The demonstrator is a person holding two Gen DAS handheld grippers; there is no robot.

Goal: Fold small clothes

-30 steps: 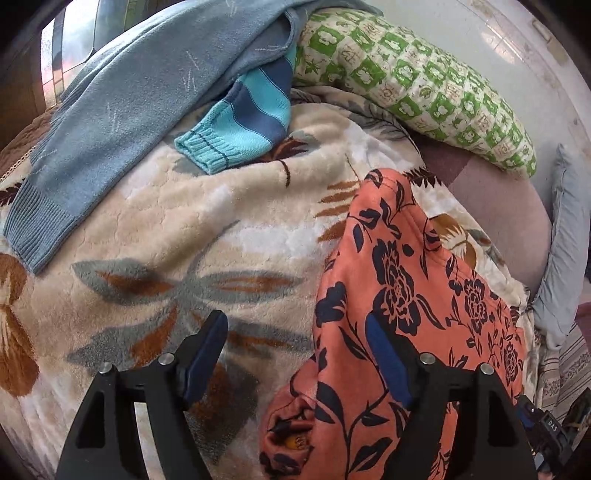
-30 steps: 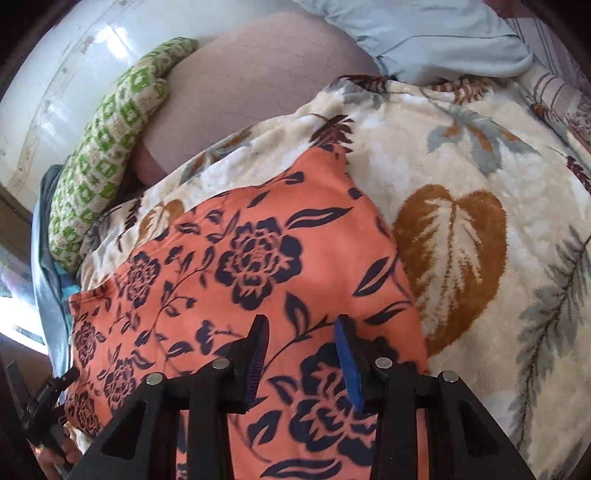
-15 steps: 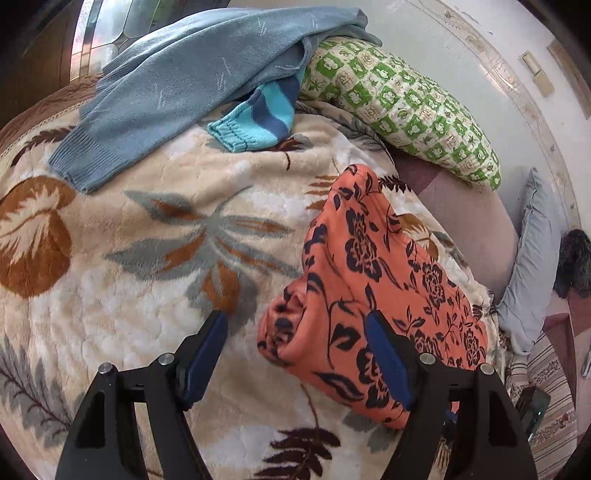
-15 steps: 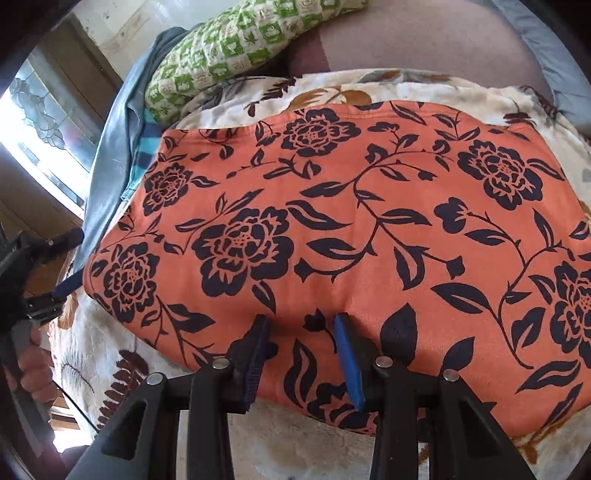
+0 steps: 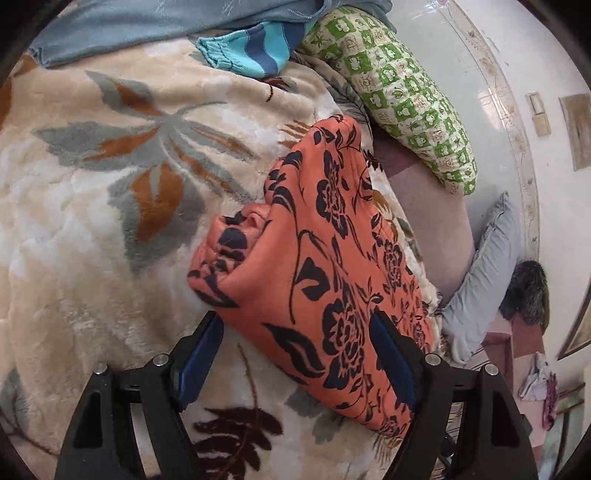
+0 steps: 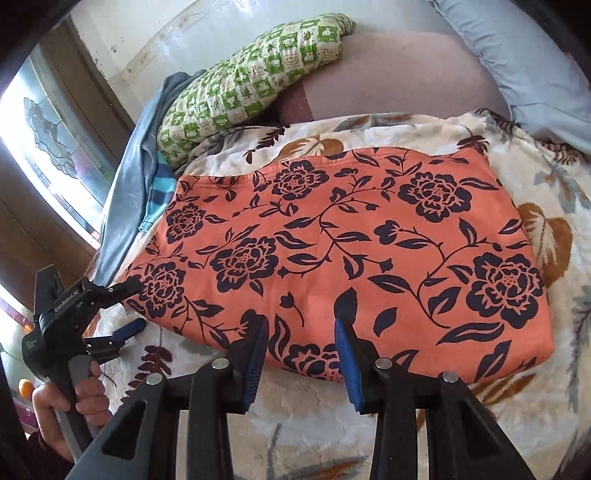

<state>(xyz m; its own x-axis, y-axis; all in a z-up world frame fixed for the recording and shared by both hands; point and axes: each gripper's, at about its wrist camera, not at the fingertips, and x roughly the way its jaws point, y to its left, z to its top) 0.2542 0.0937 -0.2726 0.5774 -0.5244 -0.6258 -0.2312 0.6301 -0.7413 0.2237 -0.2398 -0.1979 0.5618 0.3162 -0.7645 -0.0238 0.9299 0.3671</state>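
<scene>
While both grippers stand off the cloth, this is how things lie on the bed:

Orange garment: the folded orange floral garment (image 6: pixel 343 254) lies flat on the leaf-patterned blanket (image 5: pixel 92 229), straight ahead of the right gripper (image 6: pixel 301 354) and ahead and to the right of the left gripper (image 5: pixel 295 350).

Left gripper: released, jaws spread wide, nothing between them; its near lower corner of the garment (image 5: pixel 314 295) shows in the gap. Whether the right-hand finger touches the cloth I cannot tell.

Right gripper: jaws parted and gripping nothing, poised at the garment's near folded edge, the blue pads (image 6: pixel 345 354) just beside the fabric.

Left gripper seen from the right: off to the right gripper's left (image 6: pixel 122 306), at the garment's left corner, its handle in the person's hand (image 6: pixel 74 413).

Gathered end: a bunched, puckered part of the garment (image 5: pixel 229 251) lies ahead of the left gripper, slightly left.

Beyond the garment: a green checked pillow (image 6: pixel 255 77) past its far edge; a blue-grey sweater (image 5: pixel 166 22) and a striped blue knit piece (image 5: pixel 255 48) far ahead of the left gripper.

Far right of the left gripper: a pale blue pillow (image 5: pixel 487 266) by the wall.
</scene>
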